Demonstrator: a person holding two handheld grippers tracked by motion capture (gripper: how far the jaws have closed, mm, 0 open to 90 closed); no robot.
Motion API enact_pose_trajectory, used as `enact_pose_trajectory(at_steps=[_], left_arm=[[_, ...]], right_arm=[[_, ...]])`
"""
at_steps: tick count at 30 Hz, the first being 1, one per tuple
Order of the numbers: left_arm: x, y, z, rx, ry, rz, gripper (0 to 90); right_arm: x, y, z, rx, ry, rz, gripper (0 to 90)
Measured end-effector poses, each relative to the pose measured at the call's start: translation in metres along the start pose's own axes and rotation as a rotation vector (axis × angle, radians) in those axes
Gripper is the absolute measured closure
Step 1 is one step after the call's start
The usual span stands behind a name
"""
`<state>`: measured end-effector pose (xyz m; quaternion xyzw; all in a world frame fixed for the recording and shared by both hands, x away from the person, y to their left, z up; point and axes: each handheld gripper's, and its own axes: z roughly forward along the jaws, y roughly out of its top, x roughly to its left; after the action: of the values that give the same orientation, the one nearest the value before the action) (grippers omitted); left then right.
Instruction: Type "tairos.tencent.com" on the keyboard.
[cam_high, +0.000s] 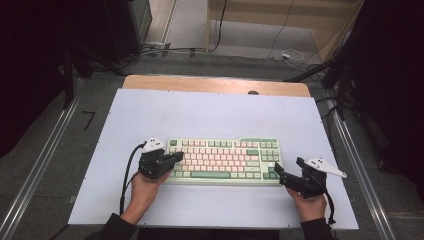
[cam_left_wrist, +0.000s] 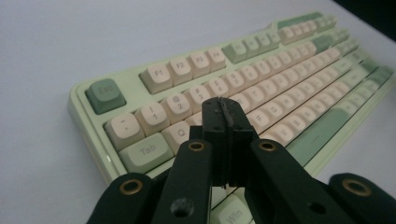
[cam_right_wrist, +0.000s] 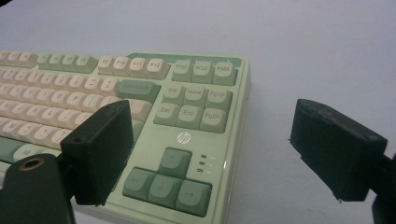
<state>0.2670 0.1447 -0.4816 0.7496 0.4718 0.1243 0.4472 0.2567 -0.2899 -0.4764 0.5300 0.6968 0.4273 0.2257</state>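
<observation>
From the high view I see a pale green mechanical keyboard with cream and green keycaps (cam_high: 223, 161) lying flat on the white tabletop (cam_high: 210, 115), long side toward me, a little nearer than the middle of the sheet. My left claw (cam_high: 175, 157) sits over the keyboard's left end, held in the left hand (cam_high: 144, 192); my right claw (cam_high: 279, 172) waits at the keyboard's near right corner, in the right hand (cam_high: 310, 205).

The left gripper view gives me what the overhead cannot: the left claw (cam_left_wrist: 227, 122) has its two black jaws pressed flat together with nothing between them, their tips hanging over the letter keys just right of the green Tab key (cam_left_wrist: 145, 151), with the dark green Esc key (cam_left_wrist: 106, 94) further up at the corner. I cannot tell from here whether the tips touch a key.

The right gripper view shows the right claw (cam_right_wrist: 212, 151) standing wide open, nothing gripped. One jaw hovers over the keys beside the arrow cluster (cam_right_wrist: 167, 179); the other hangs out over bare tabletop, past the keyboard's right edge.
</observation>
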Motion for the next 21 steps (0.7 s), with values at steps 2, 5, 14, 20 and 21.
enact_pose_trajectory(at_steps=[2,5,14,20,21], left_arm=[[-0.002,-0.001,0.003,0.014,0.020,0.025,90.0],[-0.005,-0.002,0.004,0.020,0.028,0.032,90.0],[-0.004,-0.004,0.009,0.044,0.044,0.040,90.0],[-0.006,-0.005,0.011,0.053,0.050,0.043,90.0],[-0.006,-0.005,0.012,0.053,0.053,0.042,90.0]], right_arm=[[0.000,0.000,0.000,0.001,0.000,0.002,11.9],[0.000,0.000,0.000,0.000,0.002,0.000,12.1],[0.000,0.000,0.001,0.001,0.002,-0.002,12.1],[0.001,0.000,0.001,0.004,0.002,-0.002,12.1],[0.001,0.000,0.001,0.005,0.001,-0.004,12.1]])
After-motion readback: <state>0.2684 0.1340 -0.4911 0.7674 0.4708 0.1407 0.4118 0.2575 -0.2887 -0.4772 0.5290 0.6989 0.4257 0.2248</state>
